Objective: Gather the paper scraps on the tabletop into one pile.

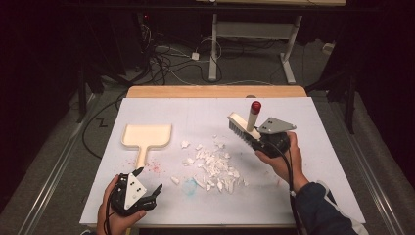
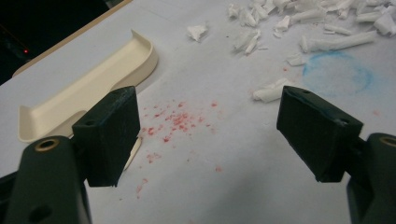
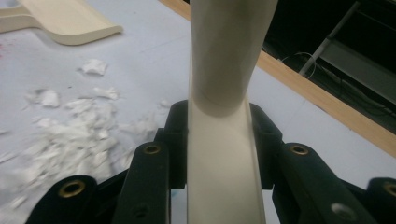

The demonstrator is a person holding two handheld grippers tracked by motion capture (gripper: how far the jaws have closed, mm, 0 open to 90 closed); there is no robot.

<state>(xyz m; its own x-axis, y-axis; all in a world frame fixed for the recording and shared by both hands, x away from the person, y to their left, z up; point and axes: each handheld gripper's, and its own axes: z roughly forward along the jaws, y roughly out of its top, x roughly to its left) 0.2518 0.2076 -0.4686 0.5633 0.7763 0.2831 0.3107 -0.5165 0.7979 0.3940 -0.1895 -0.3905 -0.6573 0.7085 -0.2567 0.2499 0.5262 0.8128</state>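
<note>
Overhead first: I see the white desk (image 1: 313, 166) with a bare wooden strip along its far edge and dark floor beyond on every side. My left claw (image 1: 148, 180) sits at the near-left corner, close to the front edge. The cream plastic dustpan (image 1: 147, 136) lies flat just ahead of it, handle toward me. A loose pile of white paper scraps (image 1: 215, 169) occupies the middle; open desk remains to the right and front. My right claw (image 1: 258, 141) holds the brush (image 1: 243, 125) just right of the pile, its red-capped handle up.

Left claw view: jaws spread wide, nothing between them. Red crumbs (image 2: 175, 122) and a faint blue ring (image 2: 338, 72) mark the matte surface.

Right claw view: jaws clamped on the brush's smooth cream handle.
</note>
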